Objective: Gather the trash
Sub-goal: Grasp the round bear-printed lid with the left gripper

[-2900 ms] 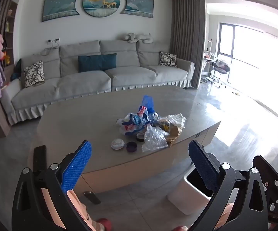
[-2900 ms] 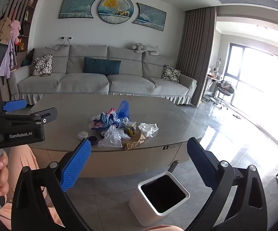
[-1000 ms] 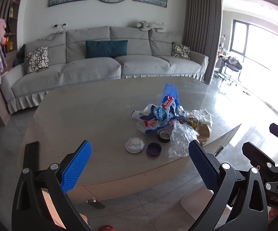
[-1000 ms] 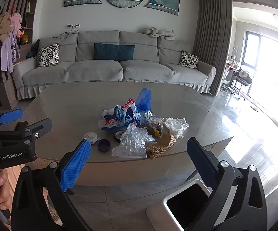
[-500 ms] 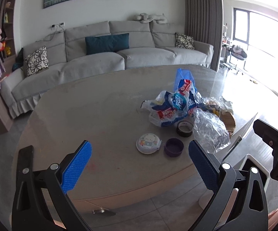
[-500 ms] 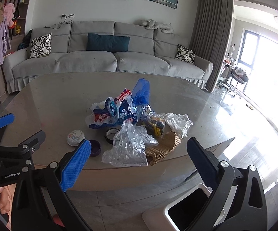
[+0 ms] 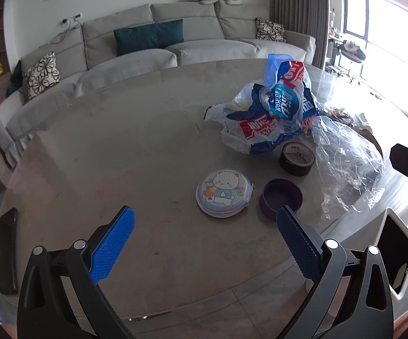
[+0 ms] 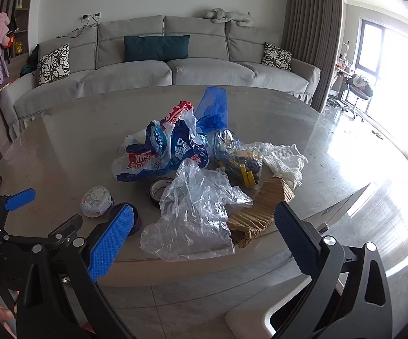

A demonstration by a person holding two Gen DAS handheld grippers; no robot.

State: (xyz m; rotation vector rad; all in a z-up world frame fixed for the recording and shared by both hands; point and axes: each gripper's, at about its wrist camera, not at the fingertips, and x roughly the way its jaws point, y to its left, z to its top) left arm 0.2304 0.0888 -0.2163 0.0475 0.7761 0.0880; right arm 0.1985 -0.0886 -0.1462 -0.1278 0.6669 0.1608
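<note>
A heap of trash lies on the oval grey table (image 7: 119, 147): a blue-and-red printed plastic bag (image 7: 277, 107) (image 8: 164, 149), a crumpled clear bag (image 7: 345, 166) (image 8: 195, 214), brown paper (image 8: 260, 212), a white cloth (image 8: 284, 161) and a blue bag (image 8: 214, 107). Beside the heap sit a black tape roll (image 7: 297, 158), a purple cap (image 7: 281, 197) and a round bear tin (image 7: 223, 192). My left gripper (image 7: 204, 240) is open over the table's near edge, just short of the tin. Before the clear bag, my right gripper (image 8: 201, 240) stands open and empty.
A white bin (image 7: 396, 257) stands on the floor by the table's near right edge; its rim (image 8: 254, 319) shows under my right gripper. A black phone (image 7: 6, 251) lies at the table's left end. A grey sofa (image 8: 175, 67) runs behind the table.
Both grippers have moved forward toward the table and tilted down; the trash now looks larger and closer. Both stay open and empty.
</note>
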